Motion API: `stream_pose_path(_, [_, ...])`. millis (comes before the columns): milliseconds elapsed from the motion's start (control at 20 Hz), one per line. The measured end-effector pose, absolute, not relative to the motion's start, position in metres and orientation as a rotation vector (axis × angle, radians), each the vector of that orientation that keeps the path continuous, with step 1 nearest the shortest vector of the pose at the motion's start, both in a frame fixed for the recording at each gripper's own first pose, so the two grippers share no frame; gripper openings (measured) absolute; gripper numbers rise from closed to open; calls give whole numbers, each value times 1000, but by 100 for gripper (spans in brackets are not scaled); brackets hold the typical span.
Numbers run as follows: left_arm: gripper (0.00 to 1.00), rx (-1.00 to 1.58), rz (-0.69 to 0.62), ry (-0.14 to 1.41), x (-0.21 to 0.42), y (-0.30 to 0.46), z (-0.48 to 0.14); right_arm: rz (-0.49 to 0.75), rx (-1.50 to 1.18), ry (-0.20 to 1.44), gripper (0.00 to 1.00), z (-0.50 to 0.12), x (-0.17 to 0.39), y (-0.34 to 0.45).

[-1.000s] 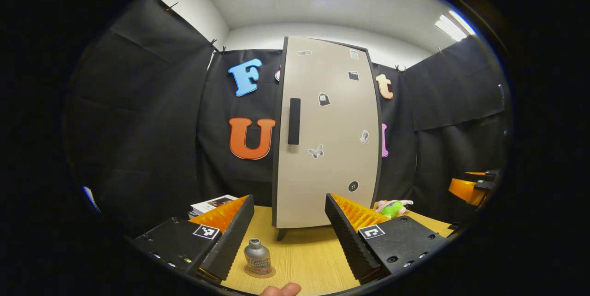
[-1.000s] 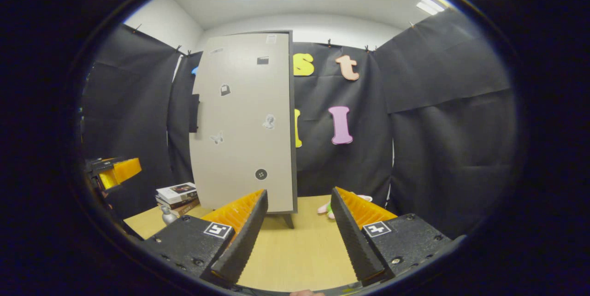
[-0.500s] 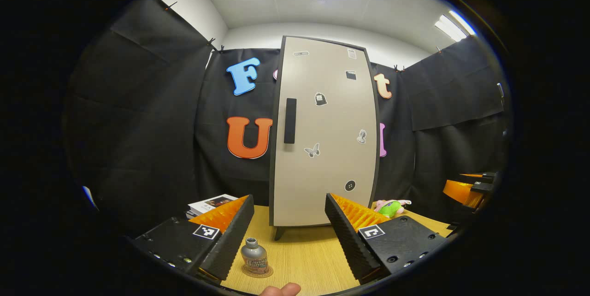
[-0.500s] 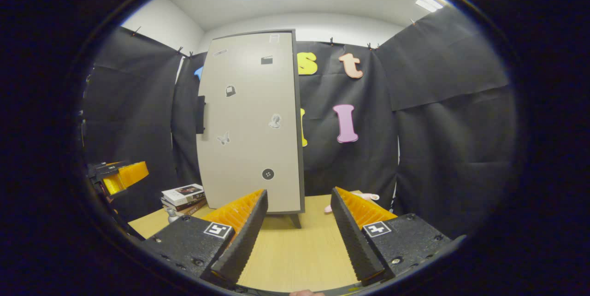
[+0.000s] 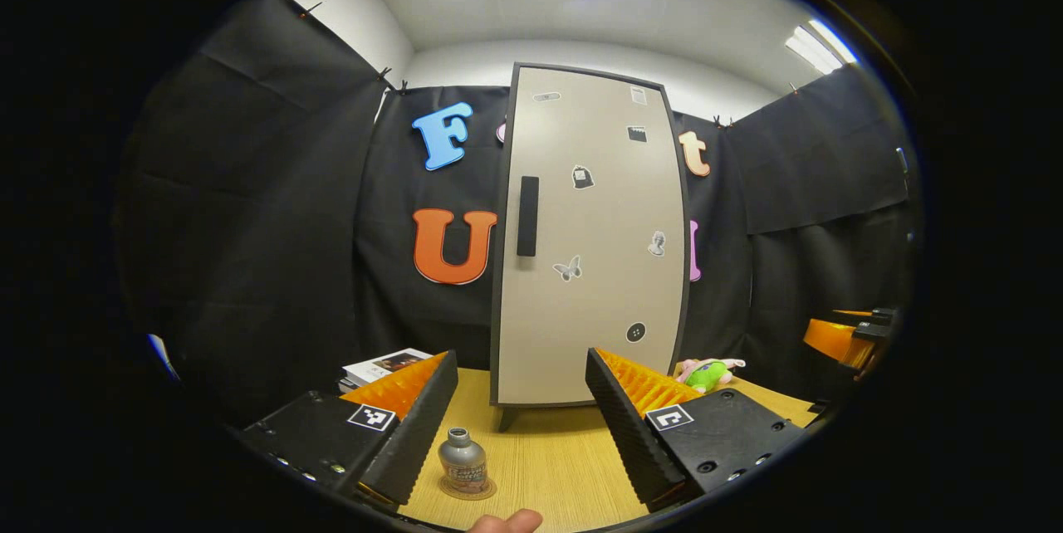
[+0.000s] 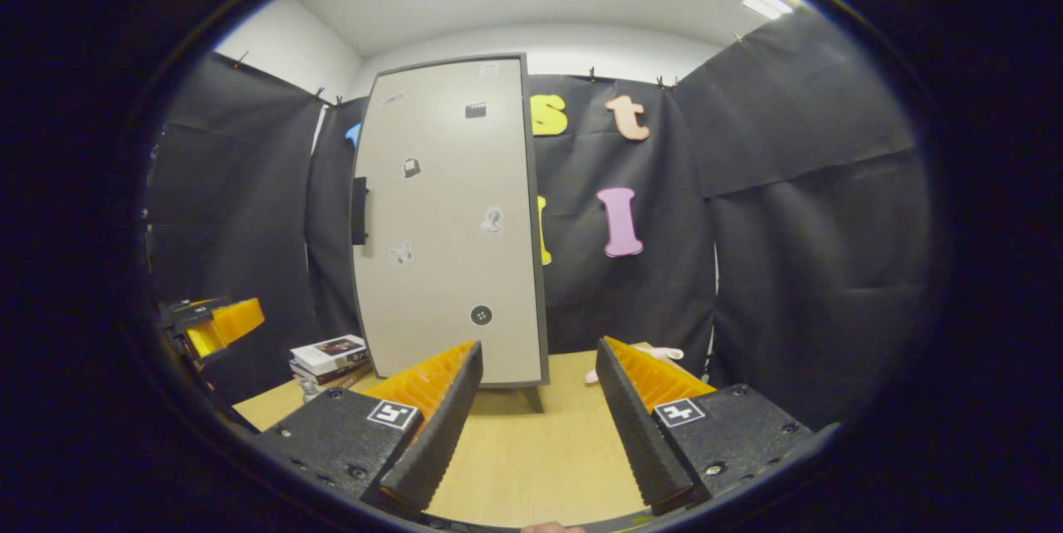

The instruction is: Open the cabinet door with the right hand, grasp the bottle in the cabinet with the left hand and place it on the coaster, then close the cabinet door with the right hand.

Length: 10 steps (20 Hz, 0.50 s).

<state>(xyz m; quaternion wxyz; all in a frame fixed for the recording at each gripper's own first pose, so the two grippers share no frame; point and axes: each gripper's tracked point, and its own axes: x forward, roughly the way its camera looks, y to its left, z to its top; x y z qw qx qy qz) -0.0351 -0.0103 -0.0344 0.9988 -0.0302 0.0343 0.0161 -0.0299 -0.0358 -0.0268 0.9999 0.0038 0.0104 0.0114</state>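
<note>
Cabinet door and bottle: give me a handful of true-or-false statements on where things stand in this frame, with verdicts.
1. The cabinet door is shut. True.
2. The bottle lies on its side inside the cabinet. False: it stands upright on the coaster on the table.
3. The left gripper is clamped on the bottle. False: its jaws are open and the bottle stands apart, beside its left finger.
4. The right gripper holds the door handle. False: its jaws are open and empty, away from the handle.
5. A stack of books sits on the table to the left of the cabinet. True.
</note>
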Motion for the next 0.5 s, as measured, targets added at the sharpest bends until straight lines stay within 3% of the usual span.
stream_pose_path(500, [94, -59, 38, 66, -34, -6, -33, 25, 17, 16, 89, -27, -24, -31])
